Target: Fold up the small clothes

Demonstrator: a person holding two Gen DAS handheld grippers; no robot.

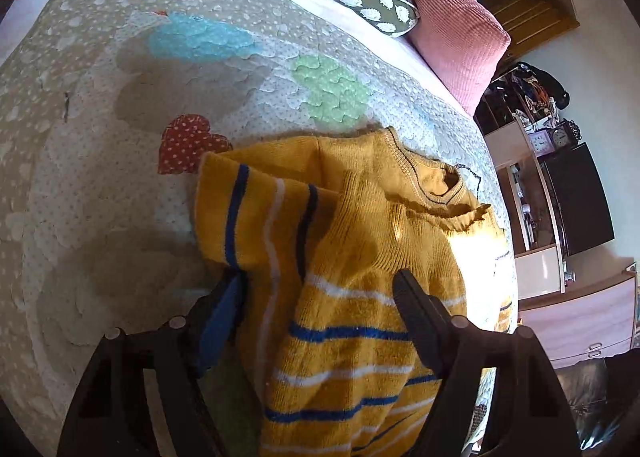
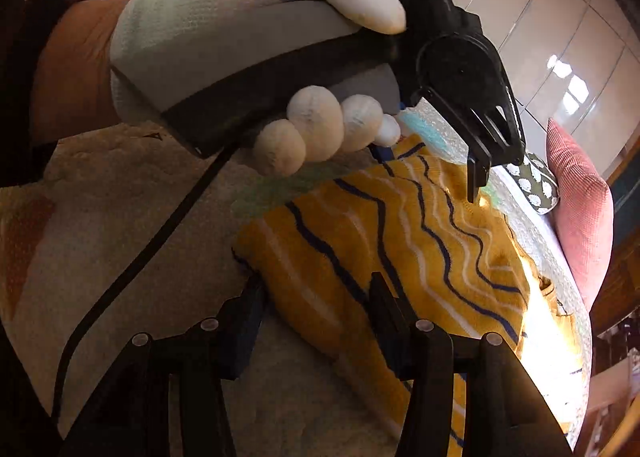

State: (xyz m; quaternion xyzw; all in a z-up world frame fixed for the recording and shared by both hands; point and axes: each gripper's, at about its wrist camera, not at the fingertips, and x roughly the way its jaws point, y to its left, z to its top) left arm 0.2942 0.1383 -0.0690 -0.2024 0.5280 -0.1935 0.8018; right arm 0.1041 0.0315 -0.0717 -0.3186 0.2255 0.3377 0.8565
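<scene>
The sweater (image 1: 360, 257) lies on the quilt (image 1: 120, 137), with two pillows (image 1: 444, 17) behind it at the bed's far edge.

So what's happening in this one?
A person in white gloves is folding a small yellow striped sweater on a patterned quilt. One sleeve already lies folded across the body. Both the left gripper and the right gripper hang open over the sweater, gripping nothing.

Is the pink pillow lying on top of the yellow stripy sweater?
No, the pink pillow sits at the far edge of the bed, well apart from the yellow sweater, which lies on the dotted quilt.
</scene>
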